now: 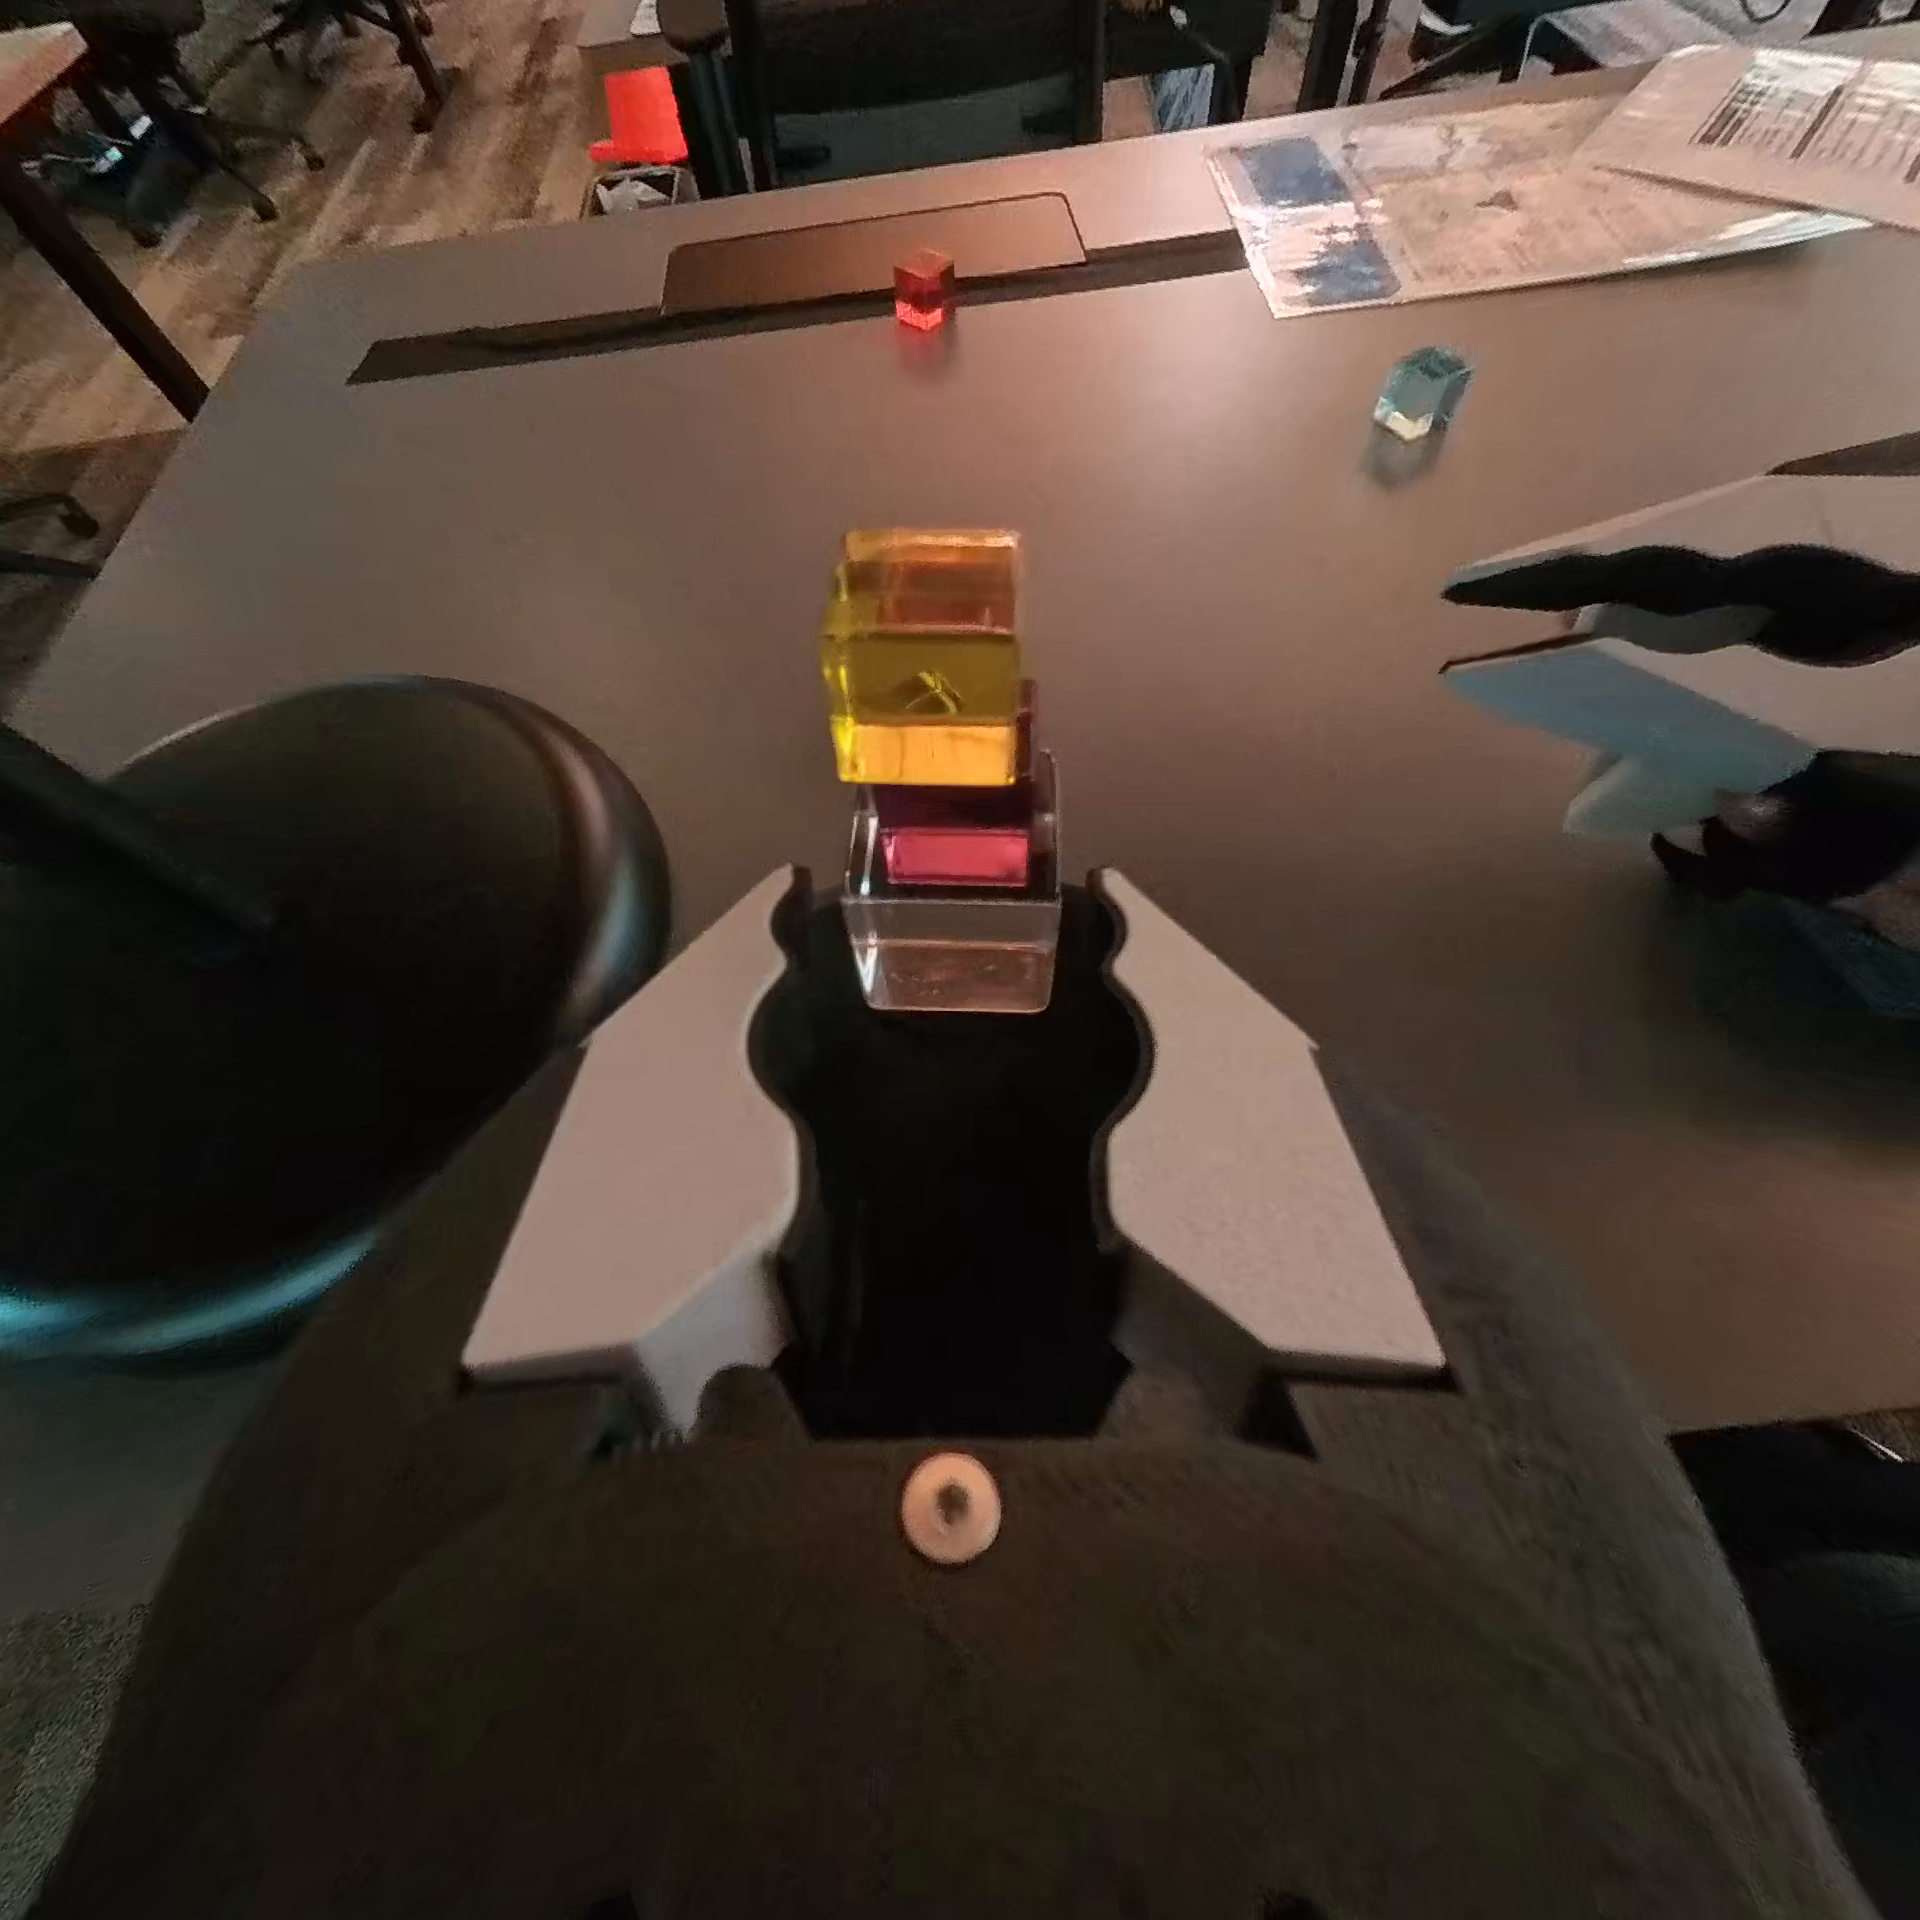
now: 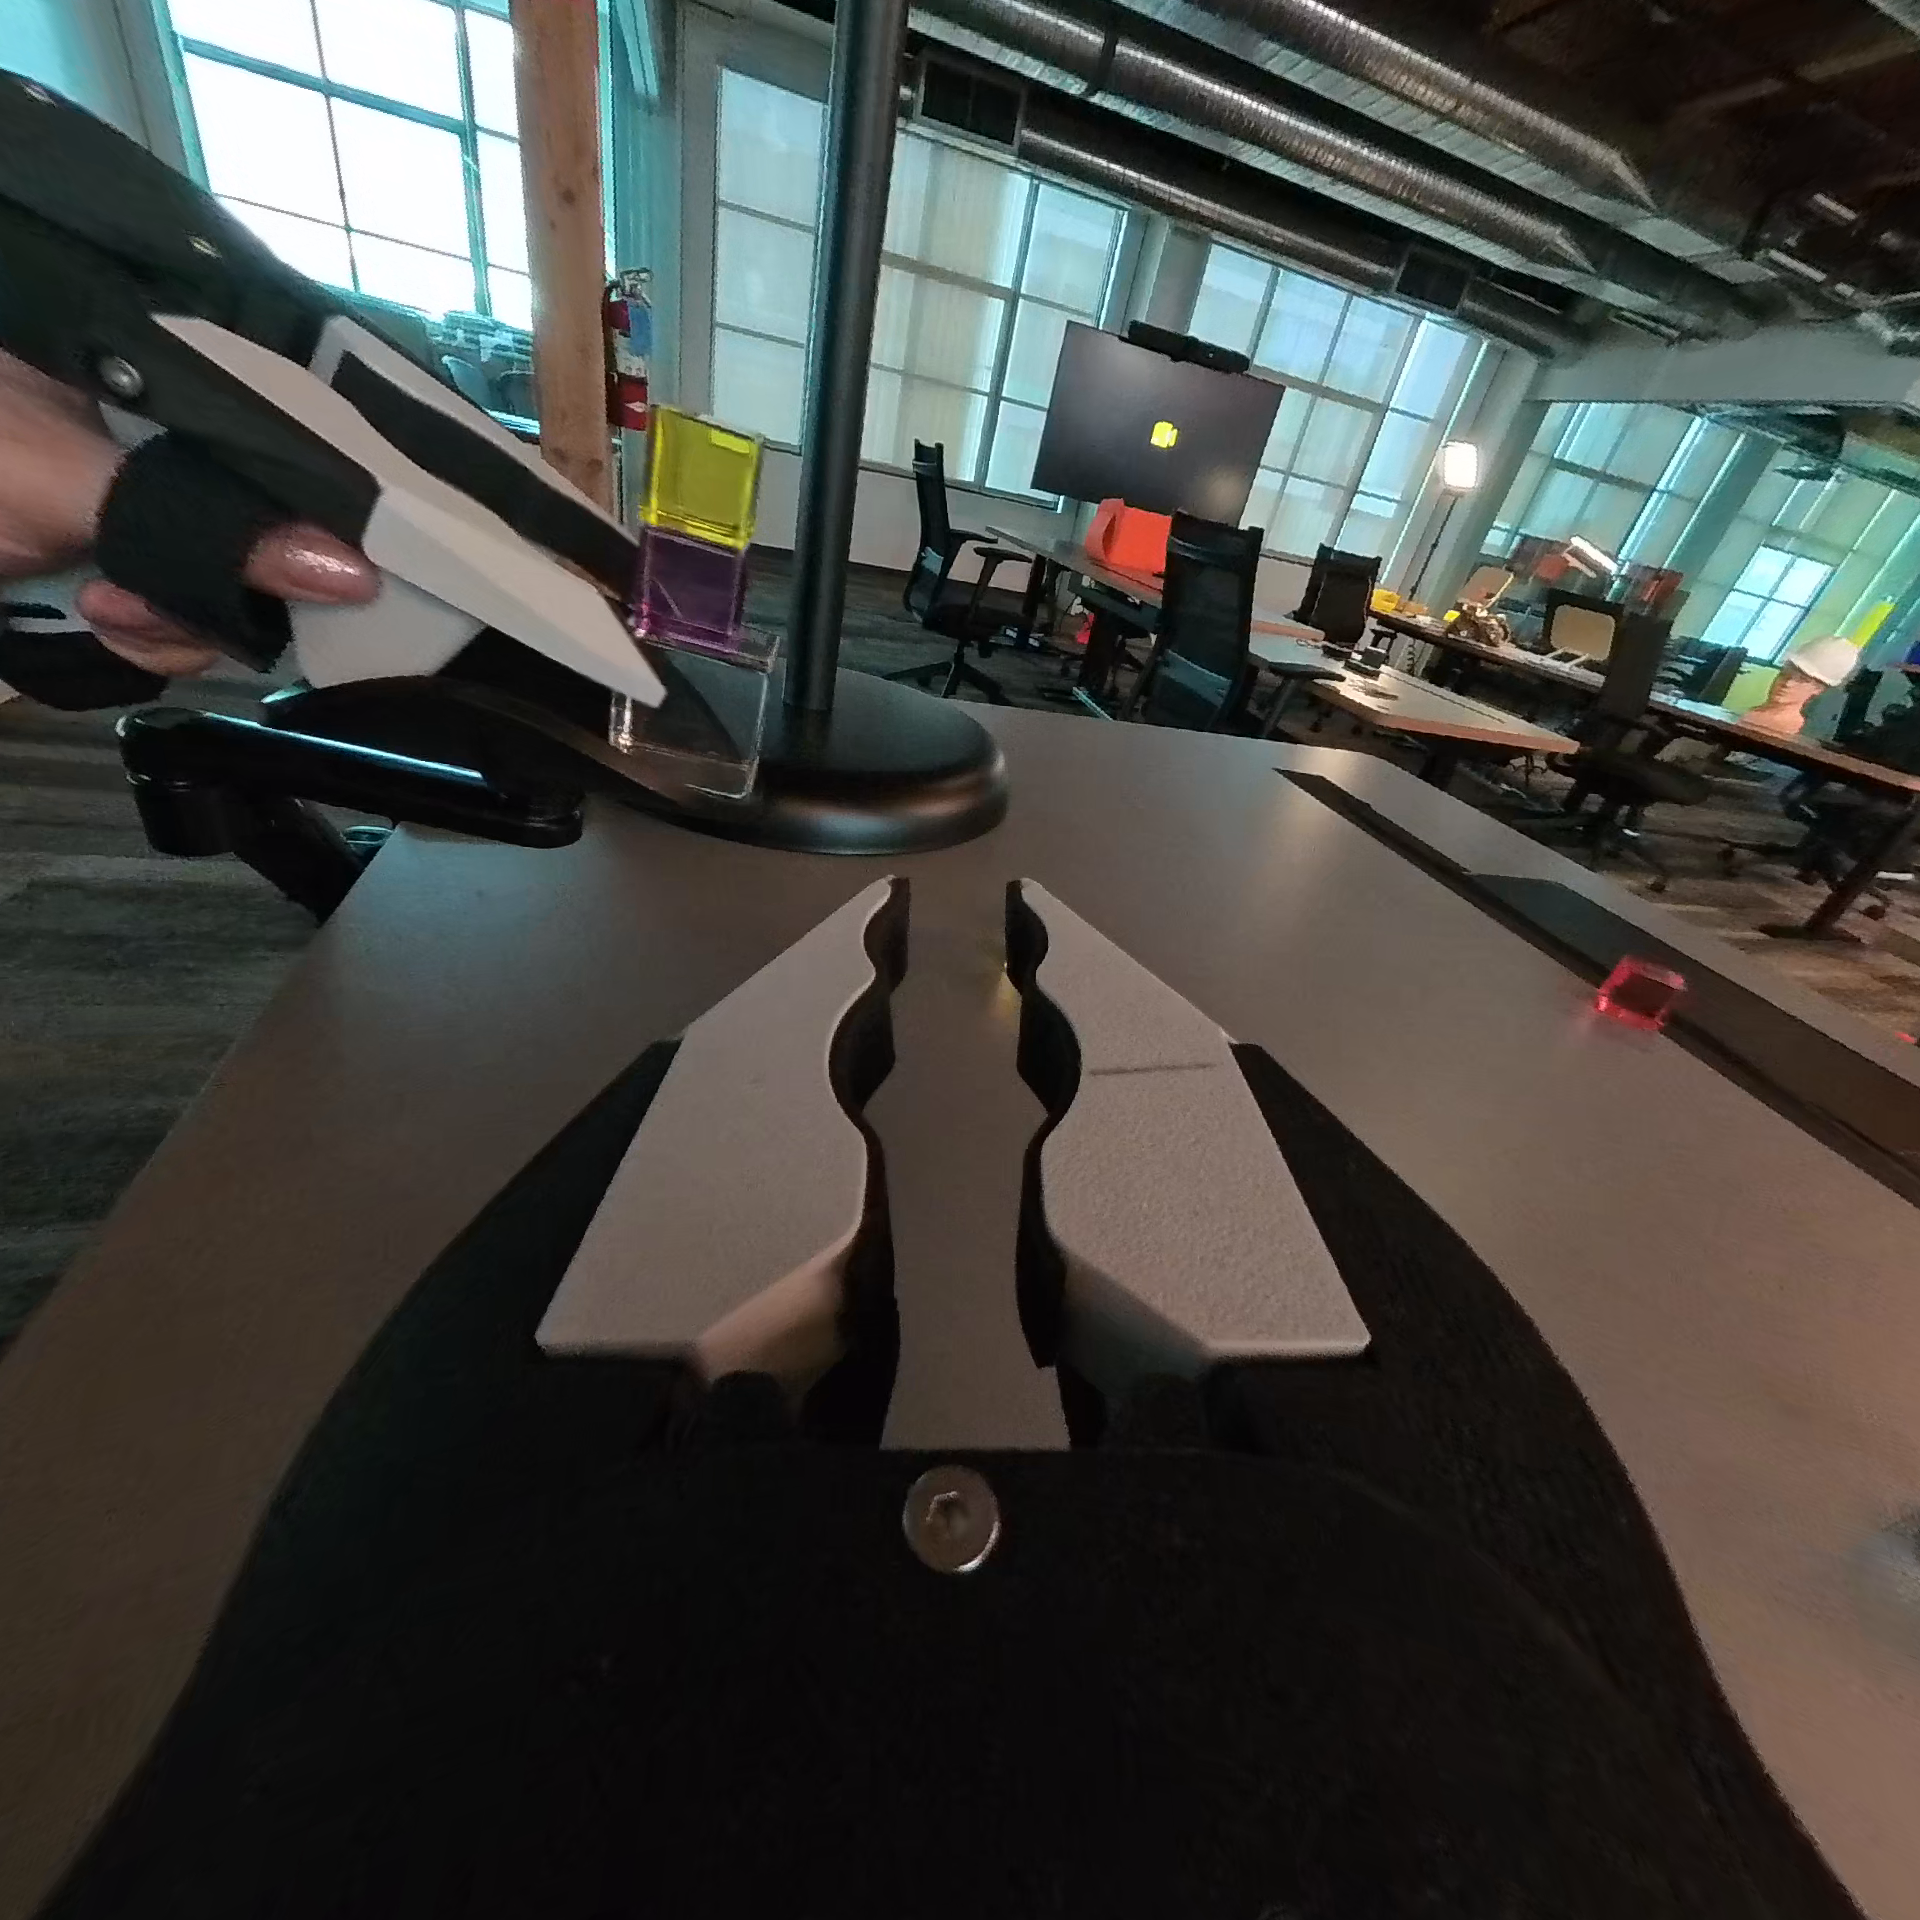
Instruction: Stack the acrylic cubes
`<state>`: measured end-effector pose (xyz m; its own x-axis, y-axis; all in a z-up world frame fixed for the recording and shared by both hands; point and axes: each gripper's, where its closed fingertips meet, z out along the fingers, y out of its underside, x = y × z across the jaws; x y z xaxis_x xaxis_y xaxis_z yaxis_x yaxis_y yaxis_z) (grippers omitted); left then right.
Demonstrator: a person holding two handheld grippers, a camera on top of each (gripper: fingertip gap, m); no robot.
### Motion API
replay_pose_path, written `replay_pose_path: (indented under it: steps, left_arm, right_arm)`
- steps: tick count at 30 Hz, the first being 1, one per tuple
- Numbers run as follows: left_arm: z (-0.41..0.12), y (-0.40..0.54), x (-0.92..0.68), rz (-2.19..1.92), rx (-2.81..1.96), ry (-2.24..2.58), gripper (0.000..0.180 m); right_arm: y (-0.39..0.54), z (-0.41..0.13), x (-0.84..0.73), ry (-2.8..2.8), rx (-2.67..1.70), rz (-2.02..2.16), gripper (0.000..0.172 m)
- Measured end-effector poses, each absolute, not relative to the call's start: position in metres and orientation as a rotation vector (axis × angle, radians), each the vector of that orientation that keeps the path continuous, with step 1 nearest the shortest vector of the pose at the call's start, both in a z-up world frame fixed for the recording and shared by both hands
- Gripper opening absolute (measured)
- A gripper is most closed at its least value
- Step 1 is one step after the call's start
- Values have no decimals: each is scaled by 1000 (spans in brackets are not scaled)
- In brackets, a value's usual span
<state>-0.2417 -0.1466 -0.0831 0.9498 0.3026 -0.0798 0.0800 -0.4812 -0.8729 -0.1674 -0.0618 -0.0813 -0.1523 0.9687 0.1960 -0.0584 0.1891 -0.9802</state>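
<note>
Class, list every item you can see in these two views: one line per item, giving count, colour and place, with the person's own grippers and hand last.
Stacked cubes: three; yellow cube on top, purple cube in the middle, clear cube at the bottom, mid-table.
Red cube: one, far edge of the table by the dark slot.
Pale blue cube: one, lying apart at far right.
Lamp stand: one, black, round base beside the stack.
Papers: several, white and blue, far right corner.
Table: one, grey-brown.
Office chairs and desks: several, in the background.
Left gripper: open, its tips either side of the clear cube, with gaps.
Right gripper: jaws slightly apart, nothing between them, above bare table.
Hand: one, in a black fingerless glove, holding the left gripper.
</note>
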Motion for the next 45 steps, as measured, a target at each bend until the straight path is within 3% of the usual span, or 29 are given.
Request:
replay_pose_path:
  steps: [3, 41, 45]
  left_arm:
    - [-88, -144, -242, 283, -2105, -251, 42]
    - [-168, -84, -235, 367, -3076, 417, 42]
    - [-164, -84, -229, 359, -2989, 365, 71]
  right_arm:
    - [-63, -81, -167, -1381, -945, 1190, 16]
    - [30, -94, -167, -1299, -1161, 952, 23]
    - [62, -77, -153, -1186, -1105, 883, 26]
